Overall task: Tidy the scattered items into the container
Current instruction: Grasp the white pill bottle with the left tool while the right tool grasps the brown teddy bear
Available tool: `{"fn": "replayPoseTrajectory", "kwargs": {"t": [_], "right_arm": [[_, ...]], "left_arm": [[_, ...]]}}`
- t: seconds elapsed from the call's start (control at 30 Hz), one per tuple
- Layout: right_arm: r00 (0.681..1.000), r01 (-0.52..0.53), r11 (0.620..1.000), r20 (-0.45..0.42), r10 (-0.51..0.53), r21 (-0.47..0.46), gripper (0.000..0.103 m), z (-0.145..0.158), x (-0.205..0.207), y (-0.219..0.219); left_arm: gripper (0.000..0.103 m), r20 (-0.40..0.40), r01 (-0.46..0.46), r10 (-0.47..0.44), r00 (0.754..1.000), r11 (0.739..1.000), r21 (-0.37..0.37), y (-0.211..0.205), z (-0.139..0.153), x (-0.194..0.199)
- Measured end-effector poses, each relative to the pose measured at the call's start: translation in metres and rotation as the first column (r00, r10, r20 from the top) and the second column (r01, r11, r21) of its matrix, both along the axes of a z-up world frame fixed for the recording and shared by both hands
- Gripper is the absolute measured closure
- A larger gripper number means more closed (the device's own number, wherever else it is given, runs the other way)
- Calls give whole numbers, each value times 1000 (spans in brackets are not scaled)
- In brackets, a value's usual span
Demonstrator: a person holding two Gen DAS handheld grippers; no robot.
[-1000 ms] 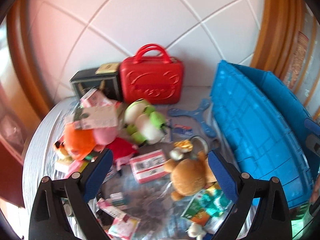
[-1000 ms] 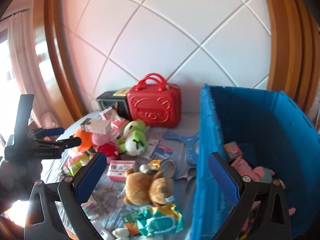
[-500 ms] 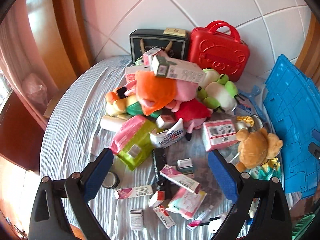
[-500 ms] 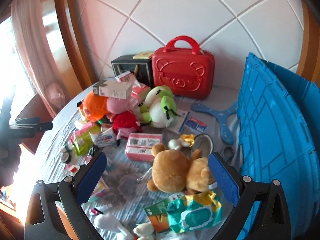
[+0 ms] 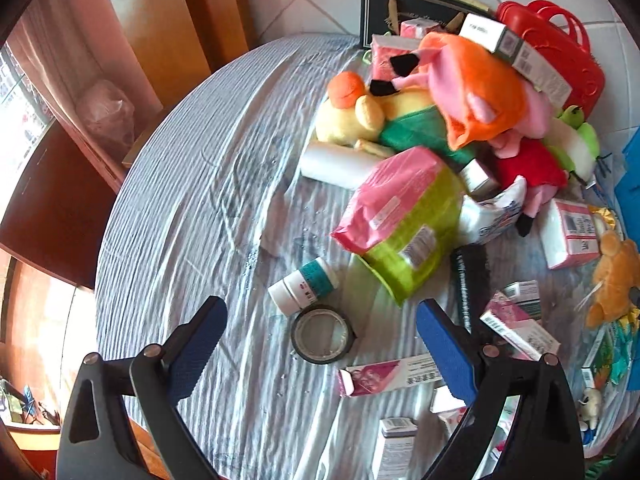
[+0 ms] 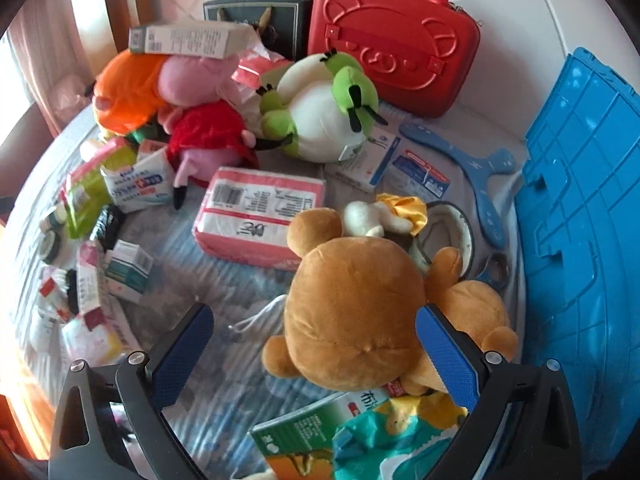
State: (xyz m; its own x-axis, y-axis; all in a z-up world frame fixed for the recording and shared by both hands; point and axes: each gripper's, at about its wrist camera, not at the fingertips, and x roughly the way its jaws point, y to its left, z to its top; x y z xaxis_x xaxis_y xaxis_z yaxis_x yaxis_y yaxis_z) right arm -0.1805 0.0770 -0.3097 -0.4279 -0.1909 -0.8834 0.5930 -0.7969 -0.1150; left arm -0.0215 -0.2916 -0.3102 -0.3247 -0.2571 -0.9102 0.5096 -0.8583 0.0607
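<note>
At the near edge of the round table, covered in a striped grey cloth, the left gripper hangs with its jaws spread wide and empty. Between its blue pads lie a roll of dark tape flat on the cloth and a small white bottle with a teal band on its side just beyond, the two touching or nearly so. This framing suggests one of them is the intended pick; which one cannot be told.

The right gripper is likewise open and holds nothing. A brown plush bear lies face down between its pads, near the table's right edge, its body well inside the jaw span. The soft head appears to offer an easy squeeze grip.

The blue crate, the container, stands at the right edge, just beside the bear, so the carry would be short.

The remaining items are heaped toward the far edge: an orange plush with a long grey carton balanced on top, a green and white frog plush, and a red bear-embossed case upright against the wall. A pink and green wipes pack leans on the heap. The balanced carton could slide if the pile is disturbed.

Most of the tidying is judged still to be done.
</note>
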Motion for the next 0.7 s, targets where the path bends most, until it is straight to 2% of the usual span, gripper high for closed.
{"fn": "replayPoseTrajectory", "kwargs": {"t": [0.13, 0.3, 0.47, 0.53, 0.6, 0.7], "right_arm": [[1000, 9, 997, -11, -8, 81, 0, -24, -10, -4], [997, 10, 986, -83, 4, 169, 0, -37, -14, -7], [995, 55, 982, -95, -38, 182, 0, -44, -26, 0], [994, 43, 980, -103, -23, 193, 0, -46, -27, -3], [994, 40, 979, -107, -18, 201, 0, -48, -29, -5], [994, 45, 977, -110, -23, 207, 0, -51, -33, -6]], "left_arm": [[6, 31, -43, 42, 999, 999, 21, -20, -35, -3], [6, 51, -109, 106, 993, 993, 51, -40, -69, -12], [7, 67, -159, 154, 986, 984, 85, -51, -87, -21], [18, 74, -162, 156, 985, 983, 90, -52, -91, -25], [37, 89, -165, 157, 983, 982, 90, -52, -93, -27], [37, 84, -169, 161, 983, 982, 87, -51, -93, -27]]}}
